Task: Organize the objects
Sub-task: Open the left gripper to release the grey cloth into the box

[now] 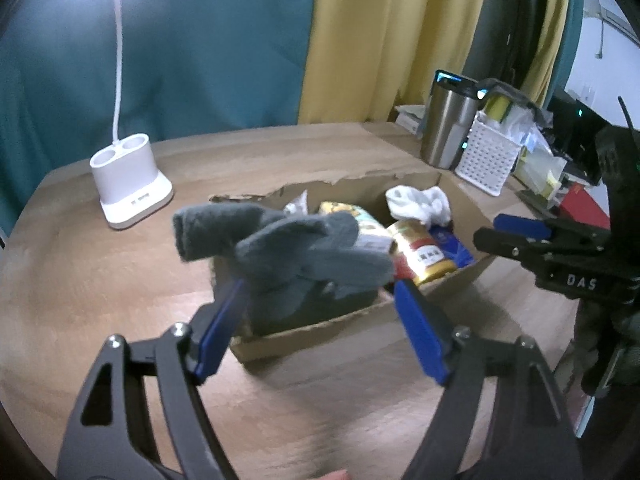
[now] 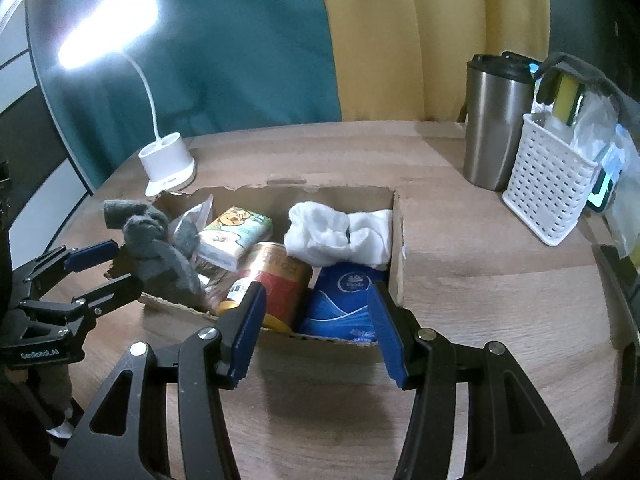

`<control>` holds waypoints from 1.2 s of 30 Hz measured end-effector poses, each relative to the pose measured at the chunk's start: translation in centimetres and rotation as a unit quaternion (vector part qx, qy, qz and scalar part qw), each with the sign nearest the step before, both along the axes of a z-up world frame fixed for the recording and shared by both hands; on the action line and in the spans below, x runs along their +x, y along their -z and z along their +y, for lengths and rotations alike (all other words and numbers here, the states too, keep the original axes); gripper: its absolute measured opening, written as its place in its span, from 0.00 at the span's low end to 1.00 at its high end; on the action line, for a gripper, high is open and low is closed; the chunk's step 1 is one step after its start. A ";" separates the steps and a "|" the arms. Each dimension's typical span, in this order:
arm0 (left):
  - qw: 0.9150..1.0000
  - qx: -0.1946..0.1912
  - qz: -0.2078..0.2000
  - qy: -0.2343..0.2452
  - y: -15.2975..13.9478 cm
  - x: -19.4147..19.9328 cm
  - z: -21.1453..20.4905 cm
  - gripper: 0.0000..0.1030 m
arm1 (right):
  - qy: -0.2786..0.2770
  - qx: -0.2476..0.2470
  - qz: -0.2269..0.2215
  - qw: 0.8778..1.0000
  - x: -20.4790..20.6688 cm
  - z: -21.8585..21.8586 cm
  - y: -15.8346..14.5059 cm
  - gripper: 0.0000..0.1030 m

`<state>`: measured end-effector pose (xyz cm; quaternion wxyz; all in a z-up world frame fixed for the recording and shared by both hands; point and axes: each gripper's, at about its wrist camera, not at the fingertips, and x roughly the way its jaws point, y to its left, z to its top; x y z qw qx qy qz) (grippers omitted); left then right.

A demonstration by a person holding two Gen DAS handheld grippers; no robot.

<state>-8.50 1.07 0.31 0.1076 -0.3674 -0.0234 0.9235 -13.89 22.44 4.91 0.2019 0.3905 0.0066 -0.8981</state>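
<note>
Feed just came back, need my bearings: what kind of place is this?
Probably a desk at home or in a dorm room: a wooden tabletop, a white desk lamp and teal and yellow curtains close behind.

Left wrist view: looking forward and down along its own fingers, close over the near-left corner of the cardboard box. Right wrist view: same downward tilt, from the box's near-right side, maybe slightly further back. Shared by both: box, lamp, steel cup, white basket, curtain behind.
</note>
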 end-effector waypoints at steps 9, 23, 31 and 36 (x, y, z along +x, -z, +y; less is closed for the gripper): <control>1.000 0.009 0.010 -0.012 -1.4 1.7 0.1 0.76 | -0.007 -0.005 0.007 1.000 1.0 0.3 -0.7 0.54; 0.999 0.026 0.015 -0.043 -2.6 4.6 0.1 0.76 | -0.021 0.014 0.026 0.999 3.1 0.0 -1.1 0.54; 0.997 0.038 0.021 -0.060 -2.4 6.3 -0.1 0.76 | -0.022 0.015 0.034 0.999 4.5 0.2 -1.6 0.54; 0.998 0.031 0.012 -0.060 -2.2 7.0 0.4 0.76 | -0.015 0.015 0.039 0.999 5.7 0.8 -1.8 0.54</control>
